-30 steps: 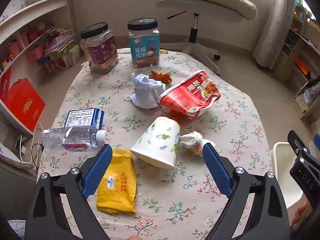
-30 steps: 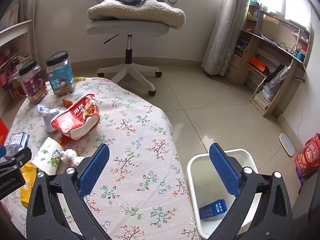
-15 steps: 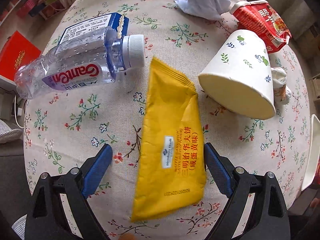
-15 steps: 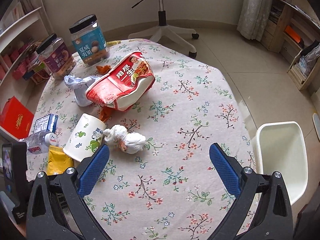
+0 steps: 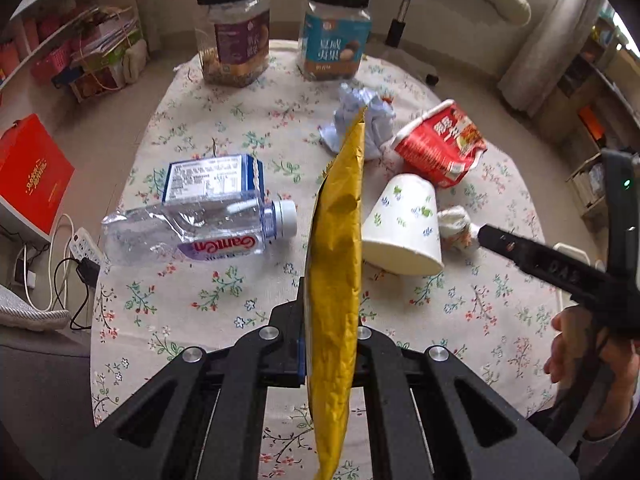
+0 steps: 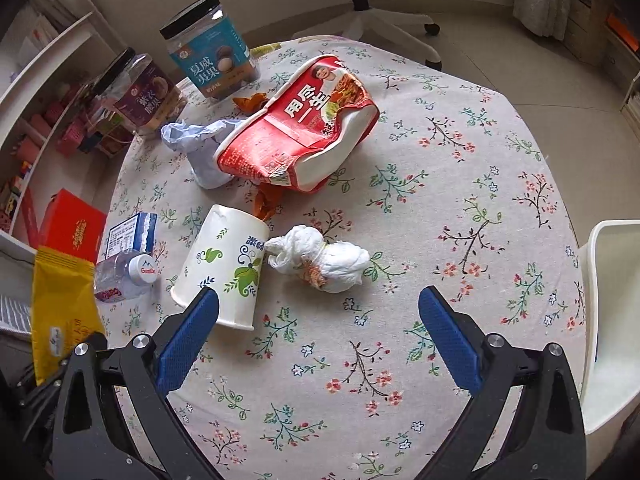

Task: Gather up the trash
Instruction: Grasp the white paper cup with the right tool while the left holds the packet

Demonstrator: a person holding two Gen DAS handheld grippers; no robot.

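Observation:
My left gripper (image 5: 330,344) is shut on a yellow snack wrapper (image 5: 336,264), which hangs edge-on above the floral tablecloth (image 5: 200,304); the same yellow wrapper (image 6: 60,304) shows at the left edge of the right wrist view. My right gripper (image 6: 318,328) stands open just above the cloth, with a crumpled white tissue wad (image 6: 320,260) lying a little beyond its fingertips. Left of the wad lies a tipped paper cup (image 6: 224,264). Farther back are a red instant-noodle bowl (image 6: 300,132), crumpled bluish paper (image 6: 200,148), a crushed water bottle (image 5: 192,236) and a blue carton (image 5: 212,178).
Two lidded snack jars (image 5: 234,36) (image 5: 336,34) stand at the table's far edge. A white bin (image 6: 612,320) sits on the floor at the table's right. An office chair base (image 6: 384,20) is beyond the table. A red box (image 5: 30,176) and shelves are at the left.
My left gripper closed on the yellow wrapper and lifted it off the cloth, turning it edge-on. My right gripper swung from over the bin to low over the table near the tissue wad.

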